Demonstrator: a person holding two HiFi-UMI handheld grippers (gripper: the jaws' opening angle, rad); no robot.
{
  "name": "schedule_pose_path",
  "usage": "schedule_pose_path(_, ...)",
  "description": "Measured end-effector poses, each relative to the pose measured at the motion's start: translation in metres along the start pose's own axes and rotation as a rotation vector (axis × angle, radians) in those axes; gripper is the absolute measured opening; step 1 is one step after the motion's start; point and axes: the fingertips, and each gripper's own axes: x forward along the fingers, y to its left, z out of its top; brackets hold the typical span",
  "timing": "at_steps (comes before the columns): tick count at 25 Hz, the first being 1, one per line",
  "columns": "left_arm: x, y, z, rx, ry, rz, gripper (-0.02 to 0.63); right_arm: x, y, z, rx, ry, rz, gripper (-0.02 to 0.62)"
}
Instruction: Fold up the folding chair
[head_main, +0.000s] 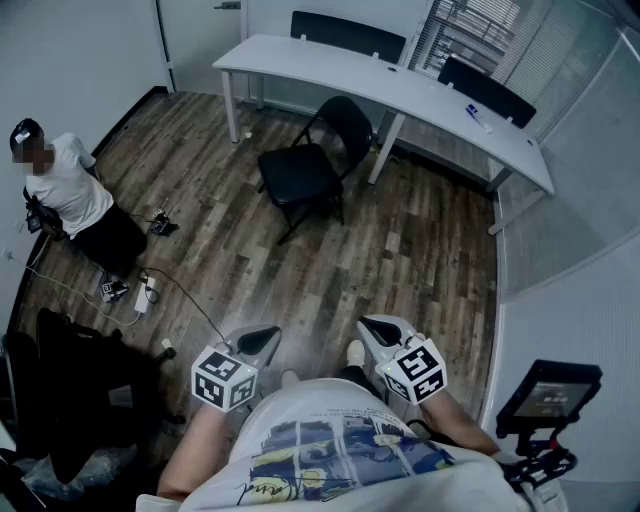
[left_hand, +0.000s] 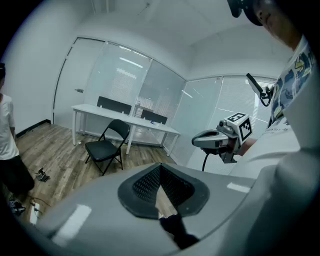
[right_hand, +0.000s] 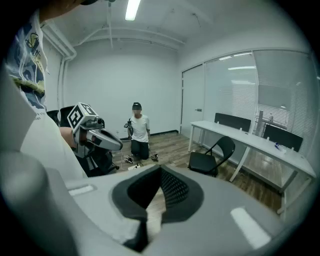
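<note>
Head view: the left gripper (head_main: 262, 340) and right gripper (head_main: 378, 330) are hovering by the wearer's chest, while the folding chair (head_main: 310, 170) is standing unfolded well ahead, beside the white table (head_main: 330, 70). Left gripper view: its jaws are pressing together, empty. Right gripper view: its jaws are likewise pressing together, empty.

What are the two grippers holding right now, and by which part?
Nothing. The left gripper and the right gripper are both shut and empty; the folding chair stands open, well away from both.
</note>
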Motion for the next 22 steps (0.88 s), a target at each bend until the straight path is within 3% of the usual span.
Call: schedule_pose_path(22,0.02,-0.003,-0.002,-0.027,-0.007,-0.018,0.008,-0.01,-0.019,-0.01,0.073,-0.035,-0.04,0.005)
